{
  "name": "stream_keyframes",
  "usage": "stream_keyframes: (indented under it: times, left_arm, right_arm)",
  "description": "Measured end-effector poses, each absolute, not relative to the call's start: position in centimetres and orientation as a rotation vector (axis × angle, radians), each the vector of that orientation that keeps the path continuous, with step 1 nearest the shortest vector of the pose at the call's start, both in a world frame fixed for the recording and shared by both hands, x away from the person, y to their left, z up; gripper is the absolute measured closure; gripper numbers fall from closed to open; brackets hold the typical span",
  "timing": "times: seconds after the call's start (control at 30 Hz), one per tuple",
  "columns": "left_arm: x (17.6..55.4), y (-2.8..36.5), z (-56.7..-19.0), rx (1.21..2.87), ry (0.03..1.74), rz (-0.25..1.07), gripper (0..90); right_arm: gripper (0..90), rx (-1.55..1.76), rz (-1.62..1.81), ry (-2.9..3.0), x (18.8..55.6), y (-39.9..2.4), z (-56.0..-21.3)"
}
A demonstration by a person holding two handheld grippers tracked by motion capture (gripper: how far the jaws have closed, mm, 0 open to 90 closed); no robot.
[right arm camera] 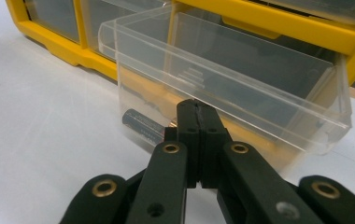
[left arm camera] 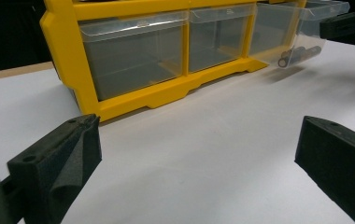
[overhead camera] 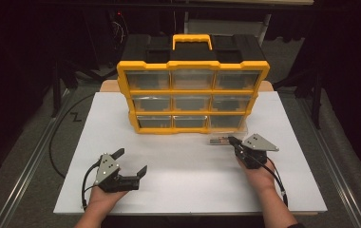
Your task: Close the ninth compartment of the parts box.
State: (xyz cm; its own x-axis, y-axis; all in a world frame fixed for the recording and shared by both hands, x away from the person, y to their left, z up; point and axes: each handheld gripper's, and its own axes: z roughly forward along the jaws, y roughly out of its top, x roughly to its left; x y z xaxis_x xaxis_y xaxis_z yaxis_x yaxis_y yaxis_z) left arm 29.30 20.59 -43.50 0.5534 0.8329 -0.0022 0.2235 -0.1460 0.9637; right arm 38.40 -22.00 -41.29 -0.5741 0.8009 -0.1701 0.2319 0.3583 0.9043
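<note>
Pressed together, the right gripper meets the front wall of the clear drawer pulled out of the organizer, batteries just beyond; a skewed push could jam it; left gripper spread, idle.

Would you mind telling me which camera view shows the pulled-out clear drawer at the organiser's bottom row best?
The right gripper view: the clear drawer is close, its rim, walls and a battery inside plain, with the right gripper shut at its front. The left gripper view shows it far off at an angle. The high view shows it small and faint.
</note>
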Motion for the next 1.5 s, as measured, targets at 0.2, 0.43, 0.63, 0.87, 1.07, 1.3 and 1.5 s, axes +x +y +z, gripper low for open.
stream_keyframes:
  times: [0.2, 0.43, 0.63, 0.87, 1.07, 1.3, 1.5]
  left_arm:
    - [29.3, 20.6, -43.5, 1.671, 0.896, 0.677, 1.1]
    - [29.2, 20.6, -43.5, 1.671, 0.893, 0.675, 1.1]
    - [29.2, 20.6, -43.5, 1.67, 0.891, 0.675, 1.1]
    - [29.1, 20.6, -43.6, 1.67, 0.891, 0.671, 1.1]
    - [29.2, 20.7, -43.6, 1.668, 0.893, 0.673, 1.1]
    - [29.2, 20.8, -43.5, 1.662, 0.896, 0.673, 1.1]
    - [29.3, 20.9, -43.4, 1.651, 0.904, 0.675, 1.1]
  right_arm:
    - [90.0, 0.9, 1.191, 2.002, 39.0, -21.9, -41.4]
    - [90.0, 0.908, 1.179, 1.992, 39.6, -21.7, -41.5]
    - [90.0, 0.919, 1.173, 1.984, 40.2, -21.6, -41.6]
    - [90.0, 0.931, 1.167, 1.971, 41.3, -21.4, -41.7]
    - [90.0, 0.941, 1.164, 1.964, 41.9, -21.3, -41.8]
    - [90.0, 0.95, 1.163, 1.957, 42.6, -21.2, -41.8]
    - [90.0, 0.966, 1.167, 1.942, 43.1, -21.1, -41.9]
